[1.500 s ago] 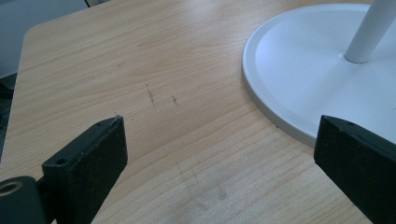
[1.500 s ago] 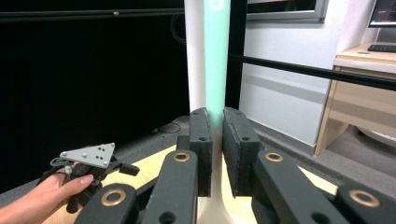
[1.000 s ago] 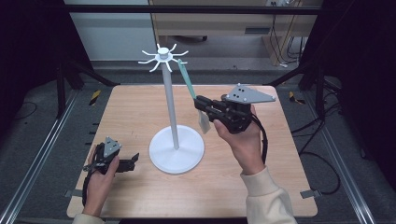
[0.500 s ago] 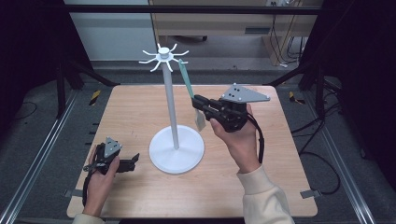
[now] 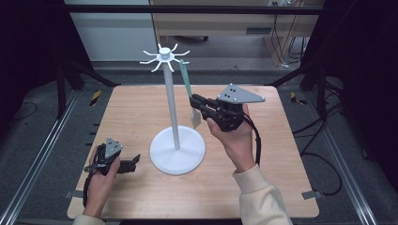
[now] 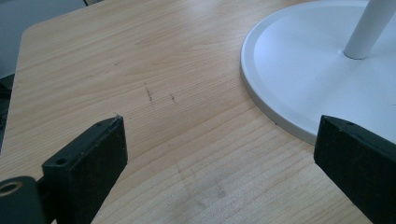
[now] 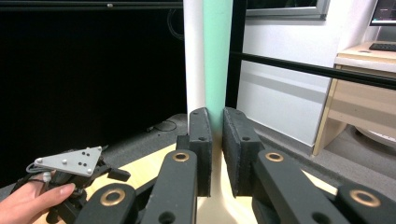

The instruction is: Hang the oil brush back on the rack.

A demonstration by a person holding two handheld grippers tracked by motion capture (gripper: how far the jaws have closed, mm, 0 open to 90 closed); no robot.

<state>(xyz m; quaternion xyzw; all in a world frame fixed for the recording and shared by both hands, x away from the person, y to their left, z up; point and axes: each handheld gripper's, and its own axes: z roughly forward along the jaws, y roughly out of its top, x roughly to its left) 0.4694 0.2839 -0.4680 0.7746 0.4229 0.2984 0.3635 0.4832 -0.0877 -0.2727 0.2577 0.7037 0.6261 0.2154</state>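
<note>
Spatula [image 5: 188,87], hanging from the white stand [image 5: 177,152], looks light, stiff and slick. The right gripper [image 5: 195,102] clamps its handle near the blade; the left gripper [image 5: 135,161], beside the stand's base, has its jaws wide.

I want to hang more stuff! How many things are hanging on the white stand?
1. A spatula with a green handle hangs from a hook at the top of the white stand, on its right side. The right gripper pinches it.

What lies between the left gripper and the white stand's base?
Bare wood: in the left gripper view, table alone separates the open left gripper from the stand's base.
</note>
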